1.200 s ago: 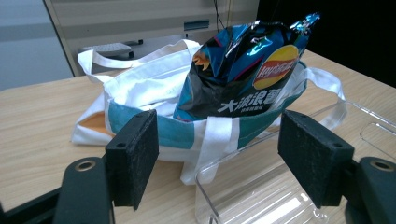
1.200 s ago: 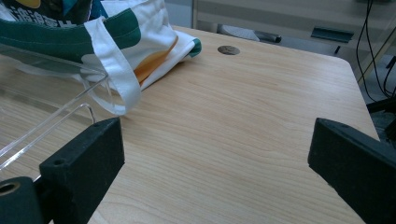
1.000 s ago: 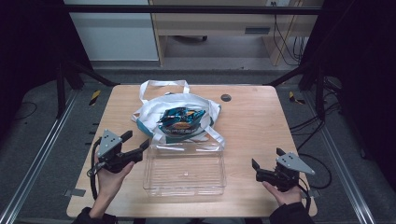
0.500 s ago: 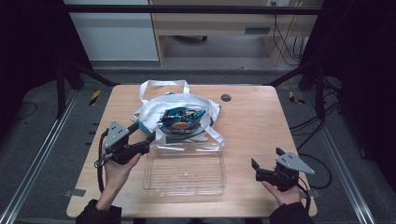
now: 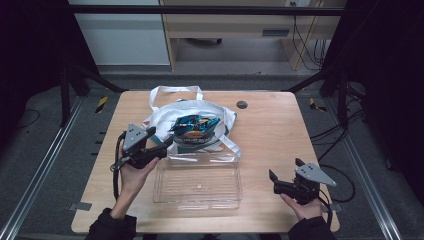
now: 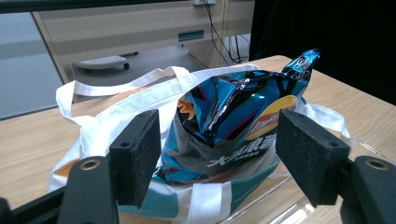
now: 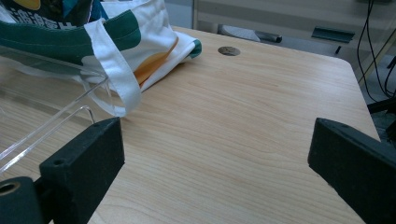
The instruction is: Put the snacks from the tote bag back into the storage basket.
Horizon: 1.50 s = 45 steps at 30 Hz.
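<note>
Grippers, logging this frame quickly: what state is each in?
Left gripper: open, aimed at the chip bag, holding nothing.
Right gripper: open, empty, over the table.

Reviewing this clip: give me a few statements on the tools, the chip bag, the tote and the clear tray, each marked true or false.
1. The left tool is open, its jaws pointing at the chip bag. True.
2. The chip bag sits in the white tote bag. True.
3. The clear plastic tray holds the chip bag. False: the tray is empty.
4. The right tool is shut on a tote handle. False: it is open, over bare table.
</note>
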Motion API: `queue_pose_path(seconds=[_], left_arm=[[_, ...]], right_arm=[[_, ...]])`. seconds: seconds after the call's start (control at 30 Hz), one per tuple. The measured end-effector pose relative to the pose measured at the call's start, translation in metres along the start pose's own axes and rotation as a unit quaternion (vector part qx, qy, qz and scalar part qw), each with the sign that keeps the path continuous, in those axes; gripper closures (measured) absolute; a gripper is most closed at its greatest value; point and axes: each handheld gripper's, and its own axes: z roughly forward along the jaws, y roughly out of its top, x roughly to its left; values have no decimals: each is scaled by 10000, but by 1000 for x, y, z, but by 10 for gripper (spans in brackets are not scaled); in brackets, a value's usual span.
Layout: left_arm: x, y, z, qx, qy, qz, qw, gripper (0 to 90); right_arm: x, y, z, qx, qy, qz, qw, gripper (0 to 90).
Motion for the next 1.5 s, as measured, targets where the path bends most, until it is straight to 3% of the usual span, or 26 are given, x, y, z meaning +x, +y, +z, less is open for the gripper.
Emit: queue_pose_path(seconds=[0.8,1.2,1.5], left_arm=[[-4,5,38,141,-9,47,9999,338],[-4,3,49,202,13,50,9998,360],[0,2,55,320,-58,53,9995,475]], right_arm=[[-1,-1,4,69,-22,-11,10000,40],[0,-1,5,83,-3,-50,10000,41],[-1,-1,5,87,-17,-54,9999,40]])
